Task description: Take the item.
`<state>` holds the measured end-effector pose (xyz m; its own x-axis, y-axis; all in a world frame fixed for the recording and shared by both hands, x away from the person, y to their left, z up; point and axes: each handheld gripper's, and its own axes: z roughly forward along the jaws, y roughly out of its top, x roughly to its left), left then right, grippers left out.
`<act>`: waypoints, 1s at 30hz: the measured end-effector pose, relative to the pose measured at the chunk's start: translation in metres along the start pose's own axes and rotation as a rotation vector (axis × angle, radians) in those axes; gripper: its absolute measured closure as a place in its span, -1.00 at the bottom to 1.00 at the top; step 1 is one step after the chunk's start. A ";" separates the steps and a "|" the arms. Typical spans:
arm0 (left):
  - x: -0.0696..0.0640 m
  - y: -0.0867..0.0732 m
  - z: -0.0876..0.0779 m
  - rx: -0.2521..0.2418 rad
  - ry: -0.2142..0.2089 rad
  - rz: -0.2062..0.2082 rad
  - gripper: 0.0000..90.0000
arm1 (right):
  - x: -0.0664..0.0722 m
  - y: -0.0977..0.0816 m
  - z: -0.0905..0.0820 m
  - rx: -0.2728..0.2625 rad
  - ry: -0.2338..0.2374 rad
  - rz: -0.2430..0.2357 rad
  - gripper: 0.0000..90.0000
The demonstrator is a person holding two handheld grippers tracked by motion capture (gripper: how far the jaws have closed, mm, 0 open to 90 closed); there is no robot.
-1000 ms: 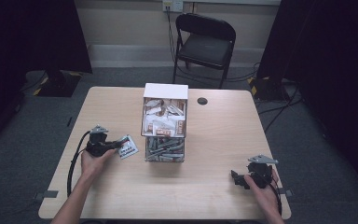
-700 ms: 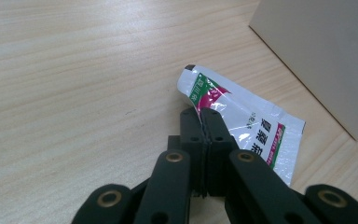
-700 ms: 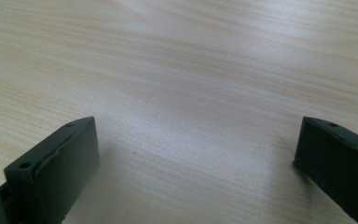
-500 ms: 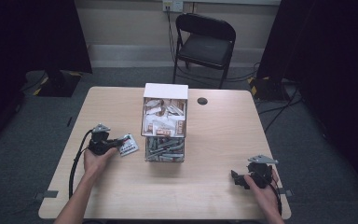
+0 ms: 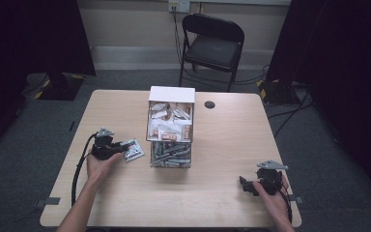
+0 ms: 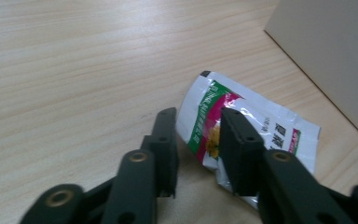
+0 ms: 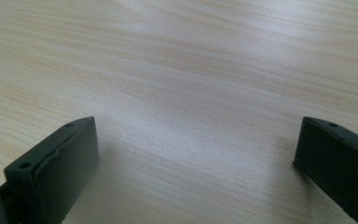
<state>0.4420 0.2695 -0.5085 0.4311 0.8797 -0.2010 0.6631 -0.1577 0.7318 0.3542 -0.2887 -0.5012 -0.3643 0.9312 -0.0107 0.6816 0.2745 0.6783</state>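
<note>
A white sachet (image 6: 261, 126) with green and pink print lies flat on the wooden table (image 5: 222, 145), just left of the display box (image 5: 170, 128). My left gripper (image 6: 198, 116) hovers low over the sachet's near corner. Its jaws have just been opening and now stand a little apart. The sachet's edge lies under the gap, and no pad presses on it. From above, the left gripper (image 5: 121, 145) points right toward the sachet (image 5: 134, 150). My right gripper (image 5: 244, 183) rests near the table's front right, and its jaws (image 7: 196, 135) are spread wide over bare wood.
The display box has a white top; sachets fill its upper tier and darker packets its lower tier. A small black disc (image 5: 209, 104) sits on the table behind it. A black folding chair (image 5: 212, 46) stands beyond the far edge. A cable (image 5: 79, 169) trails from the left gripper.
Both hands stay where they were. The sachet remains at the left gripper's tips, beside the box; the high view is too coarse to show the jaws moving.
</note>
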 end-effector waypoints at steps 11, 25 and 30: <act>0.000 0.004 -0.007 -0.020 0.002 -0.019 -0.14 | 0.000 0.000 0.000 0.000 0.000 0.000 -1.00; -0.005 0.009 -0.030 -0.041 -0.013 0.017 -0.60 | 0.000 0.000 0.000 0.000 0.000 0.000 -1.00; -0.005 0.010 -0.044 -0.061 -0.027 0.029 -0.61 | 0.000 0.000 0.000 0.000 0.000 -0.001 -1.00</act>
<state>0.4194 0.2835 -0.4718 0.4664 0.8627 -0.1957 0.6117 -0.1547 0.7758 0.3543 -0.2887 -0.5012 -0.3649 0.9310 -0.0110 0.6813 0.2750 0.6784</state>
